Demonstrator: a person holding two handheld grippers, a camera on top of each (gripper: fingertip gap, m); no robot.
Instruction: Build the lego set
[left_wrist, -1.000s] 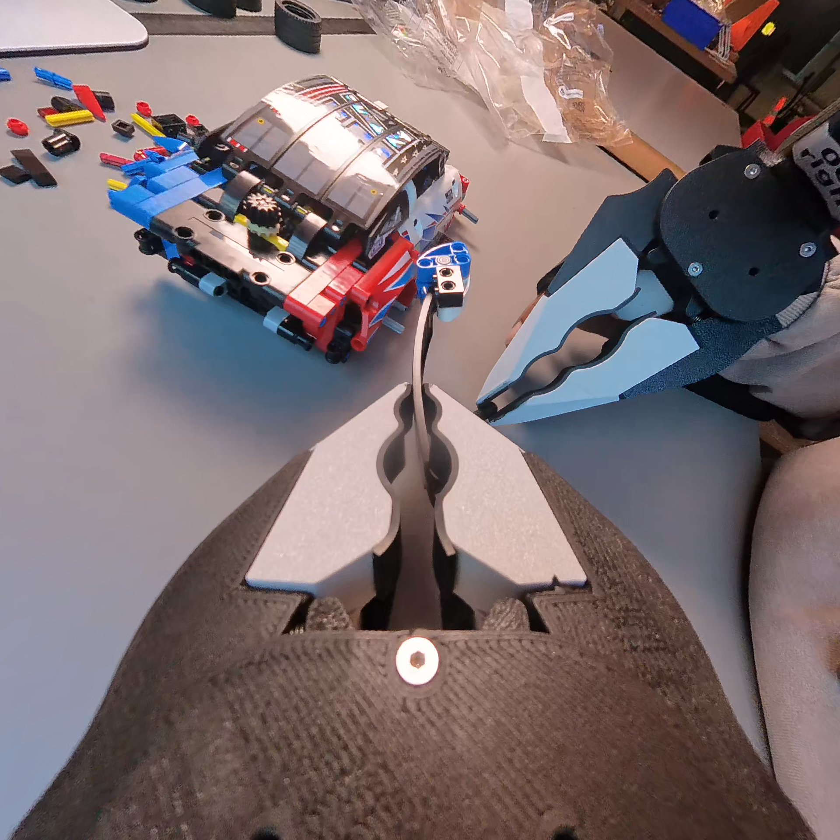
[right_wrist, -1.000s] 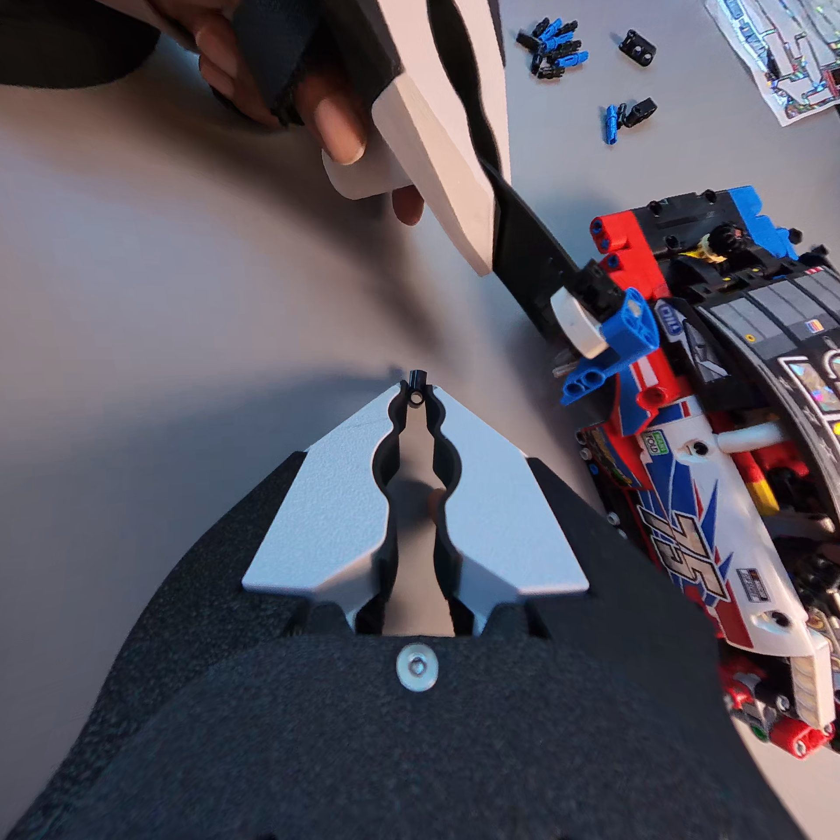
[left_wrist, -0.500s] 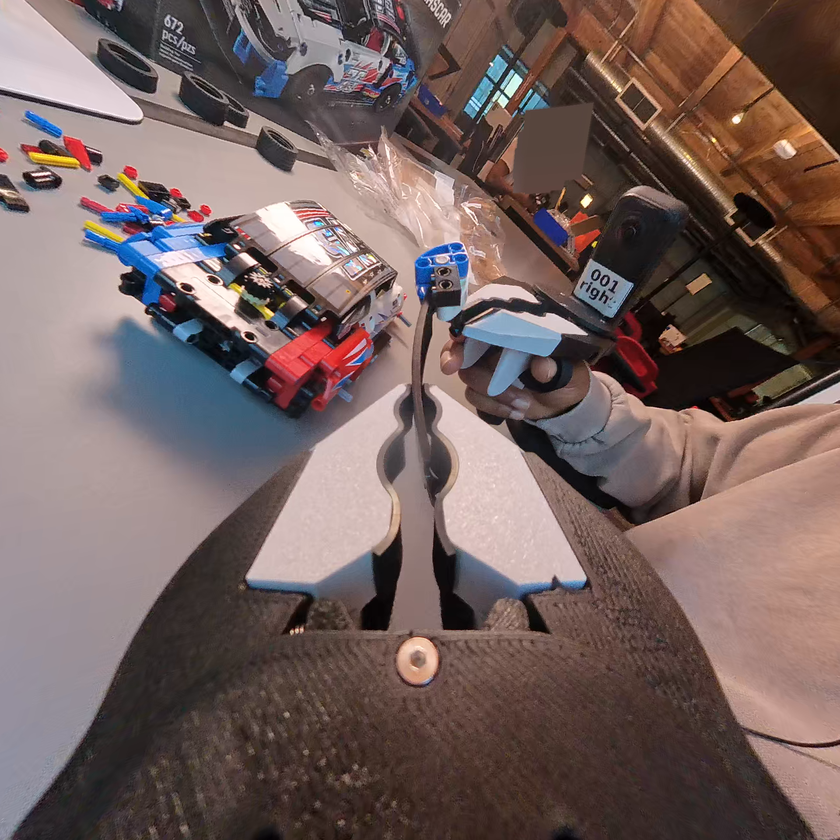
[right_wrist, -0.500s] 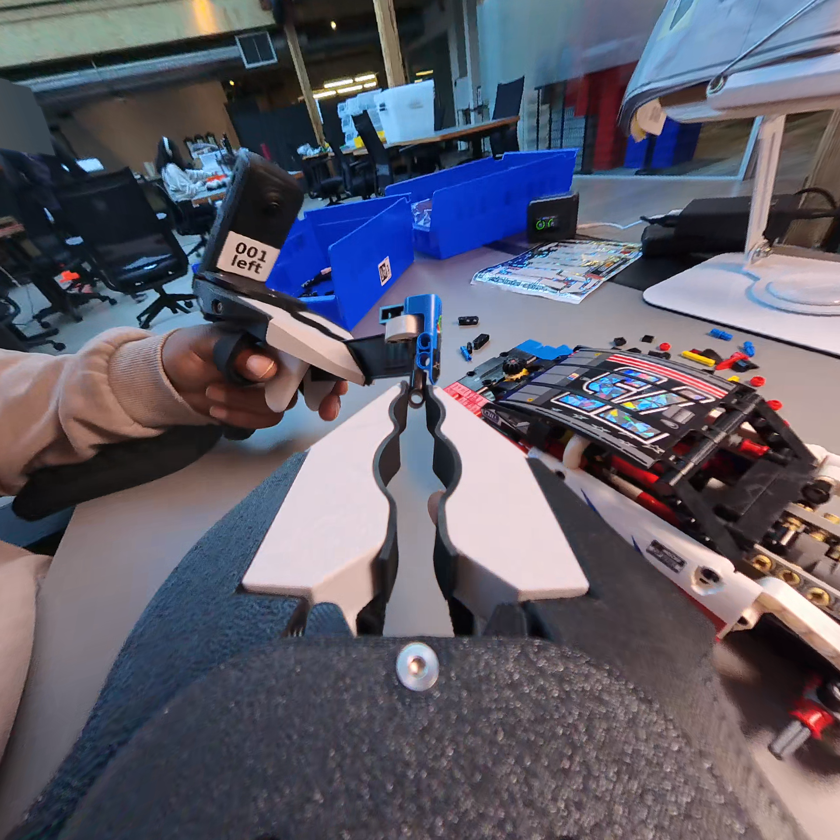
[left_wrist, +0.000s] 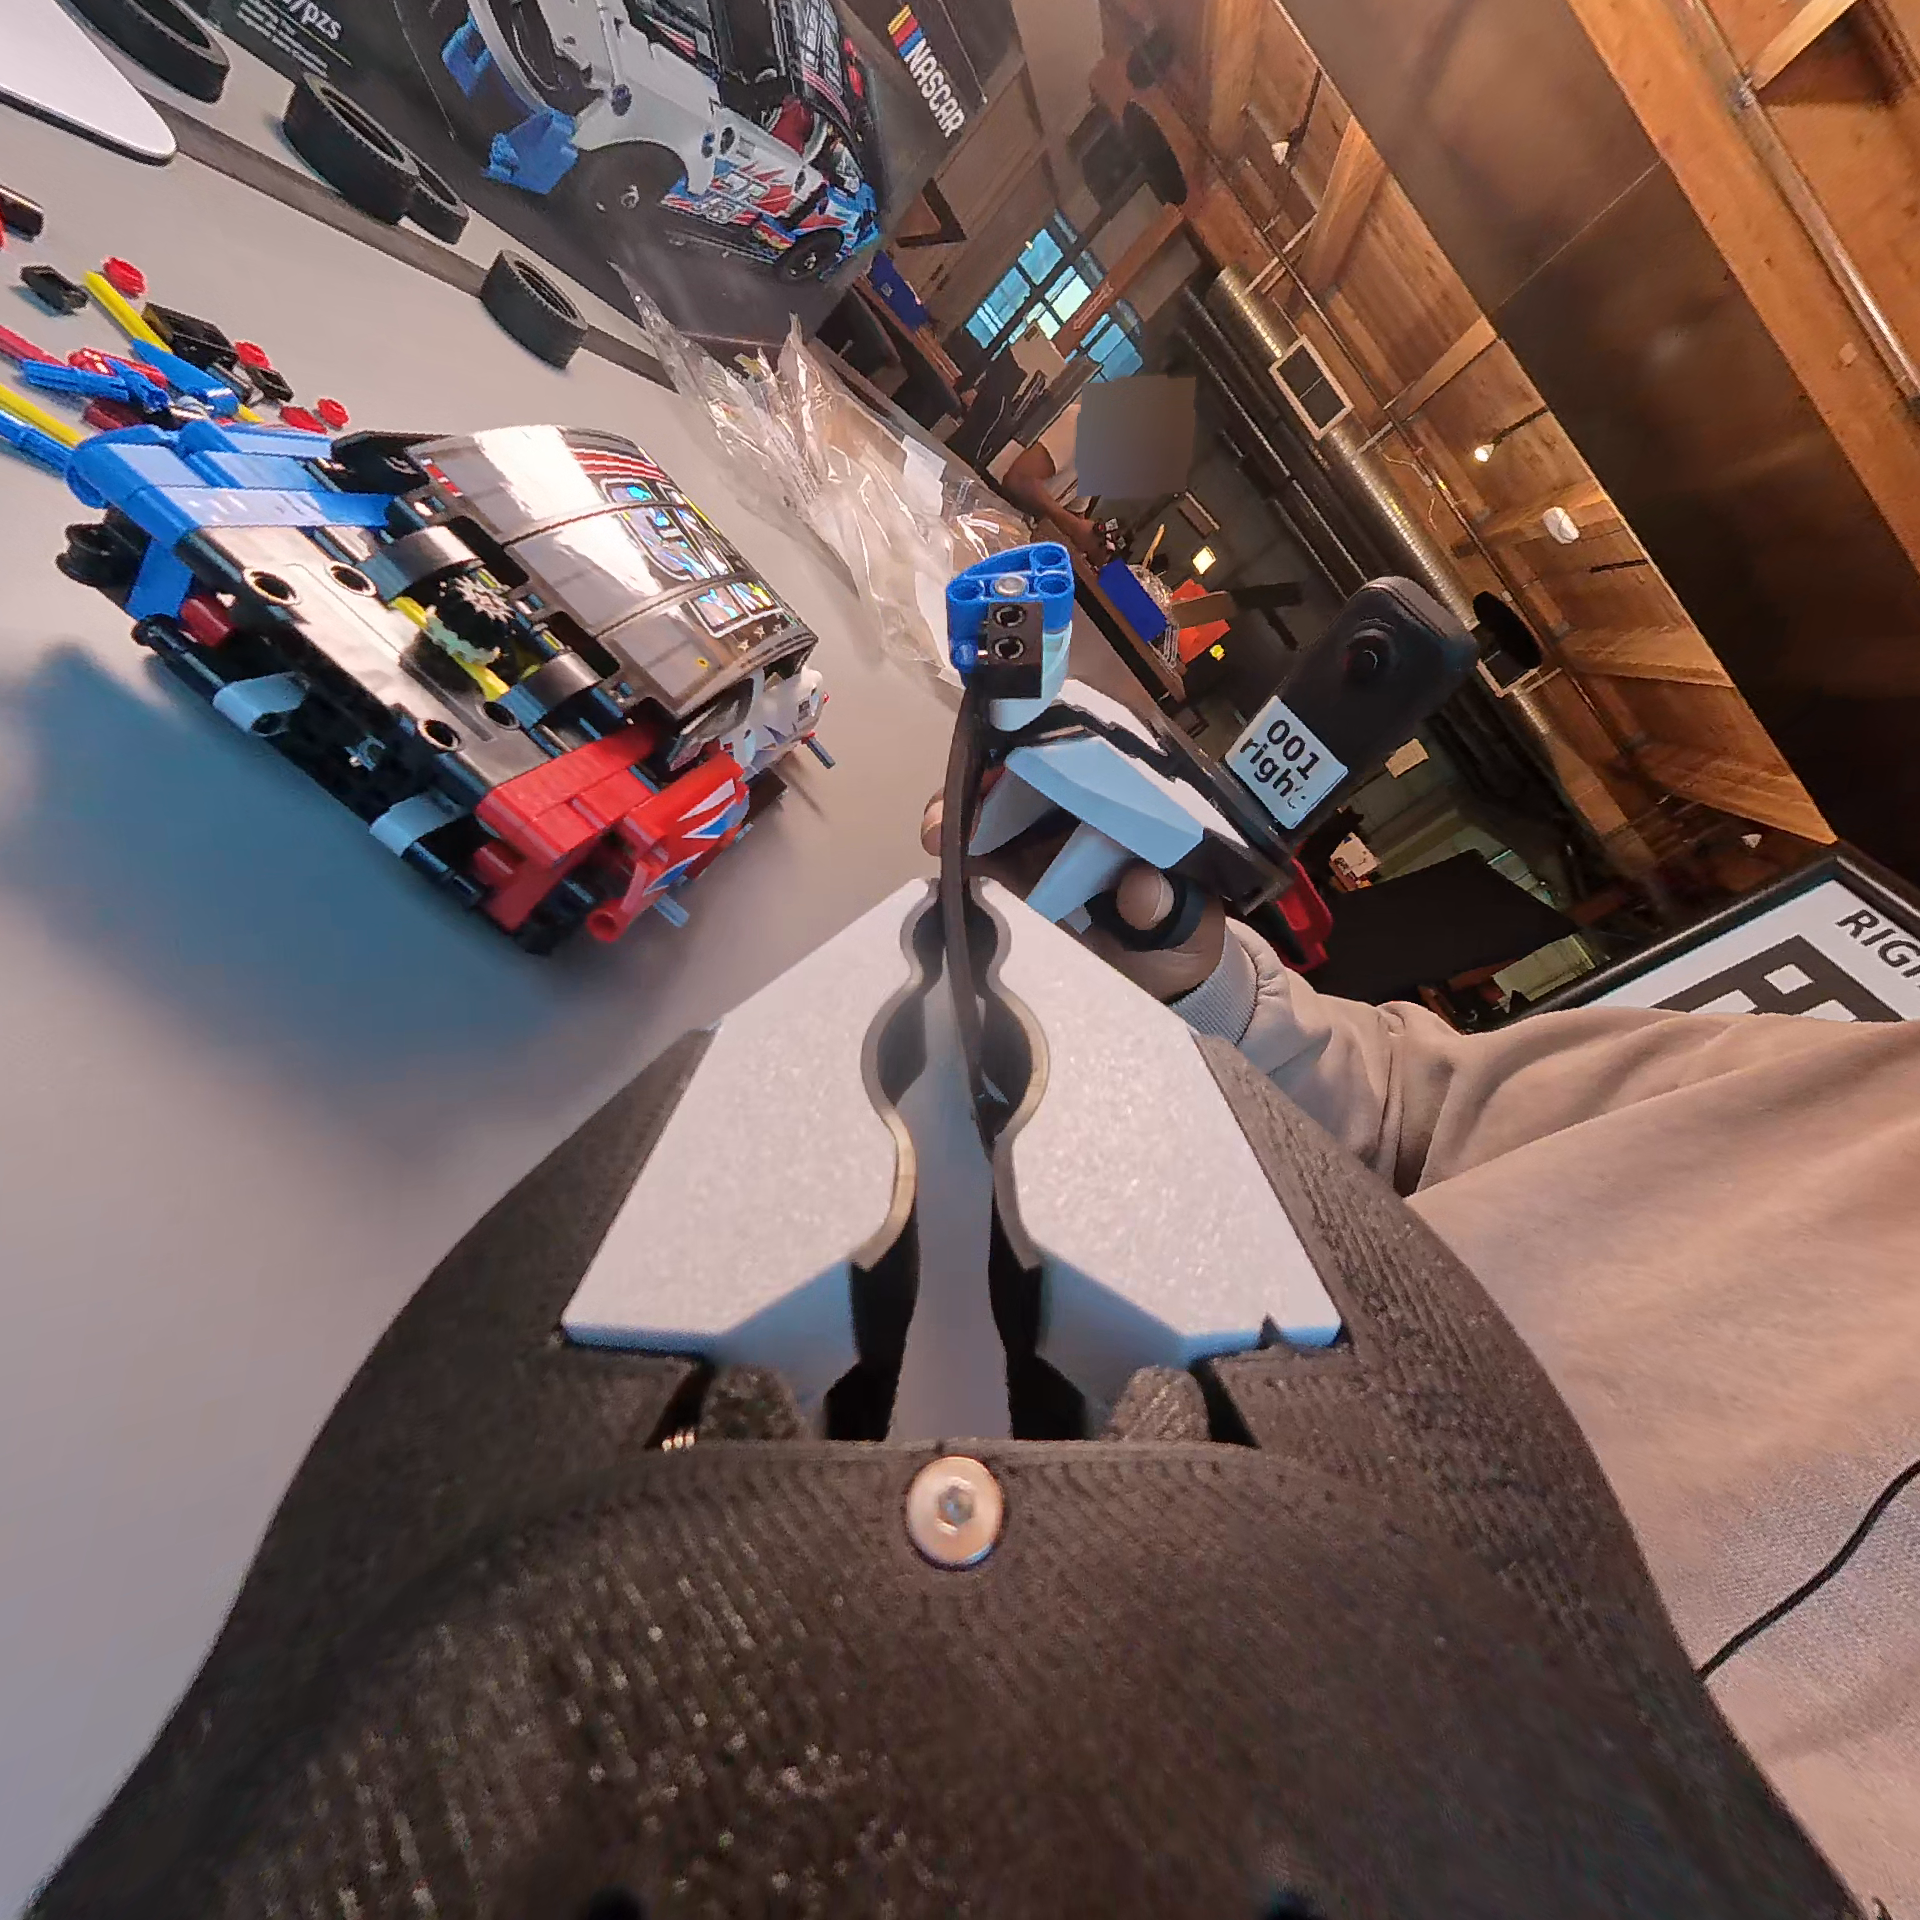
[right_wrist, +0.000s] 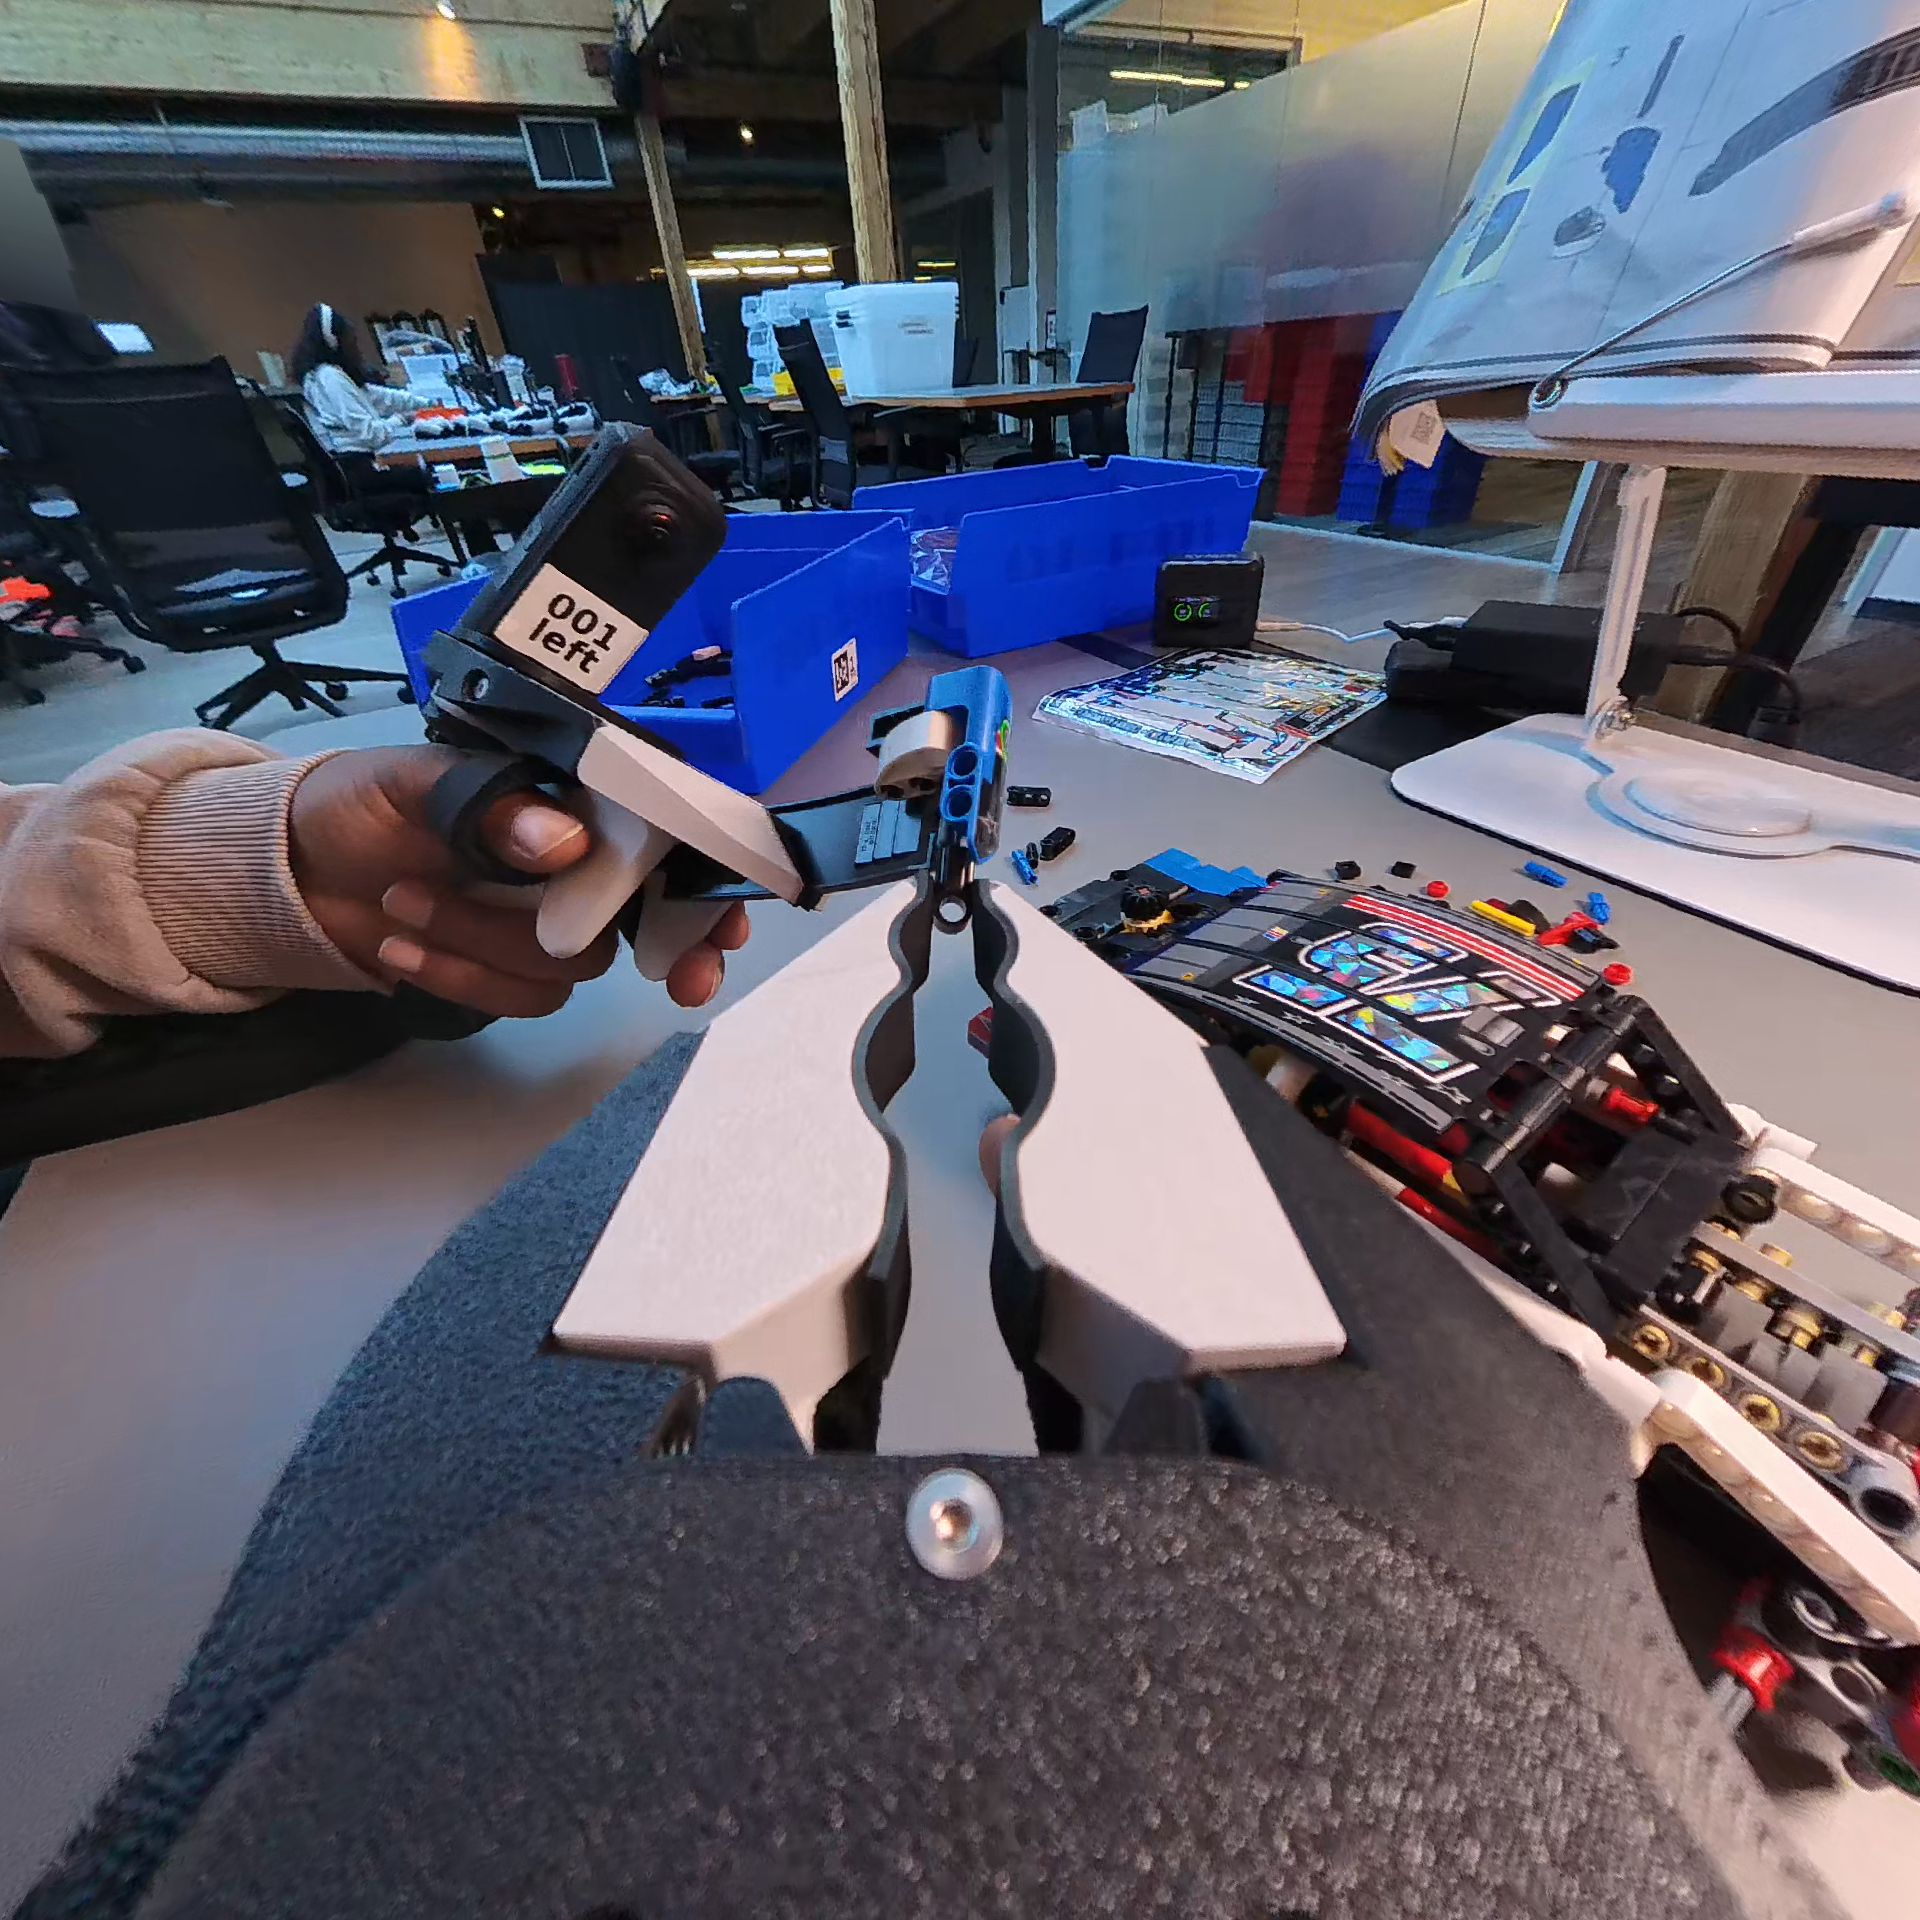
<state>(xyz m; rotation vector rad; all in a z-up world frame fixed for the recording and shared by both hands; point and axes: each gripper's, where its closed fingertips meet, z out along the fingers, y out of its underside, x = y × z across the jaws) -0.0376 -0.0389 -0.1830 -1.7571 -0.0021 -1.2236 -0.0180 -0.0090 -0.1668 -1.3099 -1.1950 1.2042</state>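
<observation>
My left gripper (left_wrist: 951, 896) is shut on a thin black curved panel (left_wrist: 961, 821). The panel carries a small blue, black and white sub-assembly (left_wrist: 1008, 623) at its far end, held up in the air. In the right wrist view the left gripper (right_wrist: 792, 875) holds this panel (right_wrist: 878, 831) level, with the blue part (right_wrist: 971, 764) just above my right gripper (right_wrist: 949, 896). My right gripper is shut on a small black pin (right_wrist: 950, 910), whose tip touches the underside of the sub-assembly. The part-built race car (left_wrist: 447, 644) lies on the grey table, also in the right wrist view (right_wrist: 1403, 1029).
Loose small pieces (left_wrist: 135, 353) lie beyond the car. Black tyres (left_wrist: 530, 307), the set's box (left_wrist: 675, 125) and clear plastic bags (left_wrist: 831, 468) are at the back. Blue bins (right_wrist: 831, 623), a sticker sheet (right_wrist: 1216, 696) and a booklet (right_wrist: 1662, 208) on a white stand (right_wrist: 1662, 810) are behind. The grippers' ends are close to 5 cm from one another.
Both grippers have lifted off the table and tilted up to near level. My right gripper has brought the black pin up against the underside of the sub-assembly held by the left.
</observation>
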